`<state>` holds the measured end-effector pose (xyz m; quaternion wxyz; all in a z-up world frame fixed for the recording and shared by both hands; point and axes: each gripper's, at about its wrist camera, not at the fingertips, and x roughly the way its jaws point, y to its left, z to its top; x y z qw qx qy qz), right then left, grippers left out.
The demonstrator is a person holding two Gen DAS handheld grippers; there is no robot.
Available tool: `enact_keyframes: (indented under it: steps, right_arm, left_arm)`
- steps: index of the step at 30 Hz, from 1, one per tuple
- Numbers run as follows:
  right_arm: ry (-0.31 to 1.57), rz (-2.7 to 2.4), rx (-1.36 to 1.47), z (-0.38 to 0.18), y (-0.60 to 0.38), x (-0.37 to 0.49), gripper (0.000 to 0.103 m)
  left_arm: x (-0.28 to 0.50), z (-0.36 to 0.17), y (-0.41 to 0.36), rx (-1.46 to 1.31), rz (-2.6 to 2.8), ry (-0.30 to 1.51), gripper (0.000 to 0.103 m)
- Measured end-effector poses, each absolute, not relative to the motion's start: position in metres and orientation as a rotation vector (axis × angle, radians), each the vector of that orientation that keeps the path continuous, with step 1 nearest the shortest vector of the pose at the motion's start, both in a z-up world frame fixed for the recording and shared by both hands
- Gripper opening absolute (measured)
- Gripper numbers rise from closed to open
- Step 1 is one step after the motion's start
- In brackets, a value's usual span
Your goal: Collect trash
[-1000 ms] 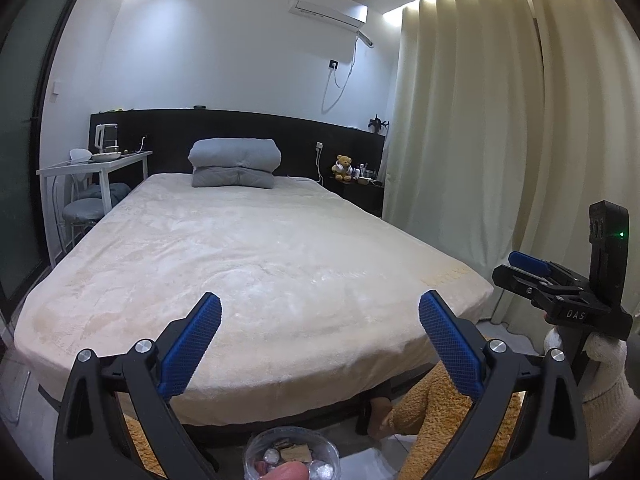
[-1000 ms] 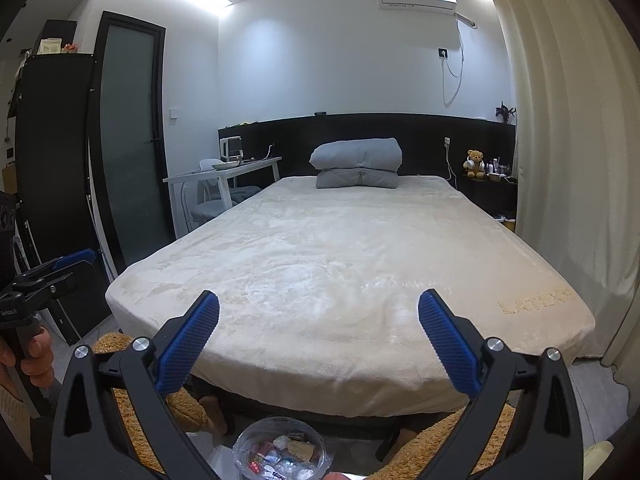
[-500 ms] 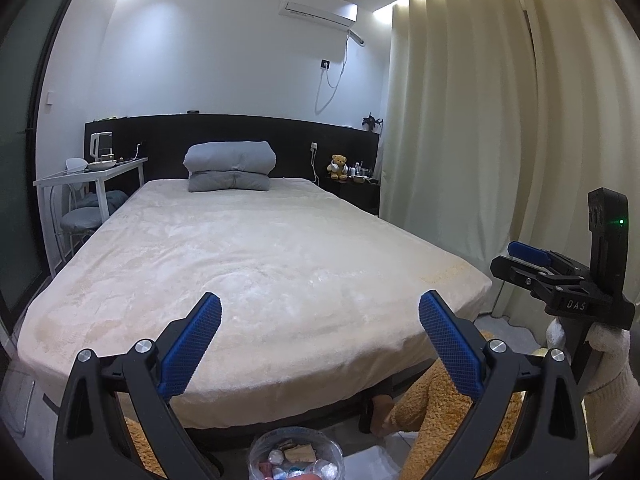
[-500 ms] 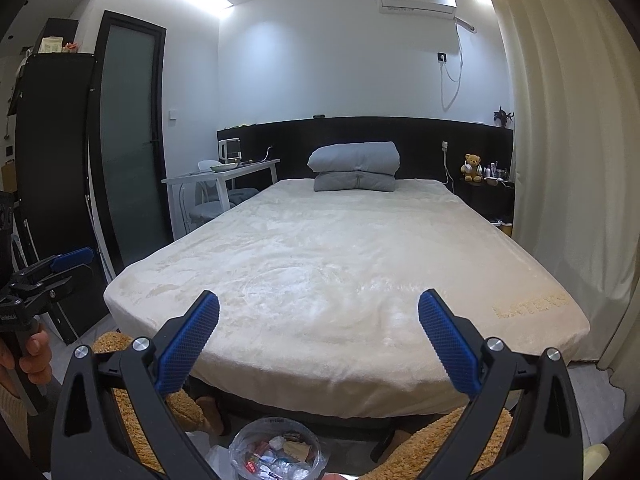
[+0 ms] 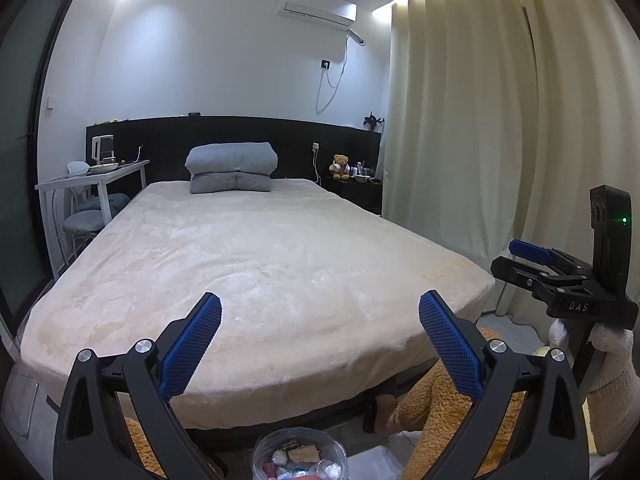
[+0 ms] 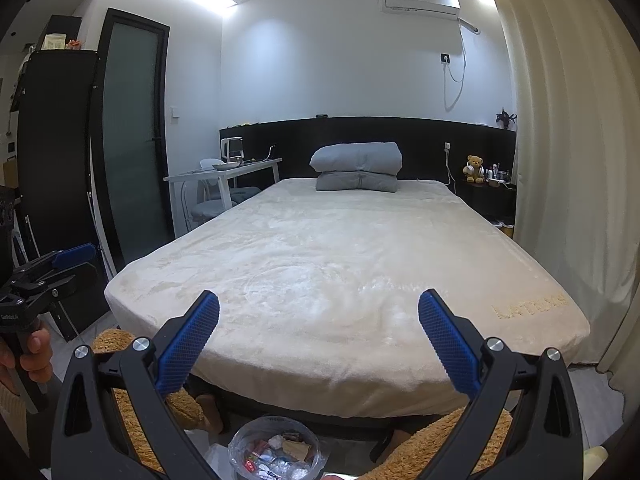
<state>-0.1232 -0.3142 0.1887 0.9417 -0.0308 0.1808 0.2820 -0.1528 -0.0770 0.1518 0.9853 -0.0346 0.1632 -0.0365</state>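
A clear plastic bag of trash (image 5: 300, 458) with wrappers and crumpled bits sits on the floor at the foot of the bed, low between the fingers in both views; it also shows in the right wrist view (image 6: 274, 452). My left gripper (image 5: 319, 344) is open and empty, held above the bag and facing the bed. My right gripper (image 6: 319, 343) is open and empty, beside the left one. The right gripper also shows in the left wrist view (image 5: 560, 276), and the left gripper in the right wrist view (image 6: 44, 276).
A large bed (image 5: 248, 264) with a cream blanket fills the middle, grey pillows (image 5: 232, 168) at its head. A white table (image 6: 224, 178) and stools stand left, cream curtains (image 5: 480, 140) right, a nightstand with a teddy bear (image 5: 340, 167) far right. Brown fuzzy legs (image 5: 436, 404) flank the bag.
Both views have tilted slightly upward, so the bed sits lower in frame. The grippers stay open and the trash bag stays in place.
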Motion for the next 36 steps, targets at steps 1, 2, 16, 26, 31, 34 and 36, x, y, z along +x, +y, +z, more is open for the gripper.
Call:
enact_keyframes:
  steps: [1, 2, 16, 26, 31, 34, 36]
  right_arm:
    - [0.370, 0.575, -0.064, 0.189, -0.314, -0.124, 0.098]
    - [0.369, 0.574, -0.065, 0.189, -0.314, -0.124, 0.098]
    - [0.383, 0.572, -0.074, 0.185, -0.310, -0.121, 0.098]
    - [0.427, 0.569, -0.065, 0.168, -0.309, -0.110, 0.098]
    - [0.465, 0.572, -0.057, 0.156, -0.309, -0.098, 0.098]
    - [0.495, 0.565, -0.044, 0.146, -0.310, -0.088, 0.098]
    - [0.516, 0.564, -0.036, 0.139, -0.310, -0.082, 0.098]
  left_arm:
    - [-0.153, 0.152, -0.077, -0.068, -0.072, 0.329, 0.097]
    - [-0.153, 0.152, -0.077, -0.067, -0.073, 0.330, 0.097]
    - [-0.155, 0.152, -0.077, -0.054, -0.064, 0.333, 0.097]
    - [-0.146, 0.136, -0.074, -0.059, -0.073, 0.367, 0.097]
    - [-0.134, 0.124, -0.073, -0.070, -0.081, 0.396, 0.097]
    - [-0.125, 0.115, -0.071, -0.080, -0.083, 0.426, 0.097]
    - [-0.121, 0.110, -0.070, -0.083, -0.086, 0.437, 0.097]
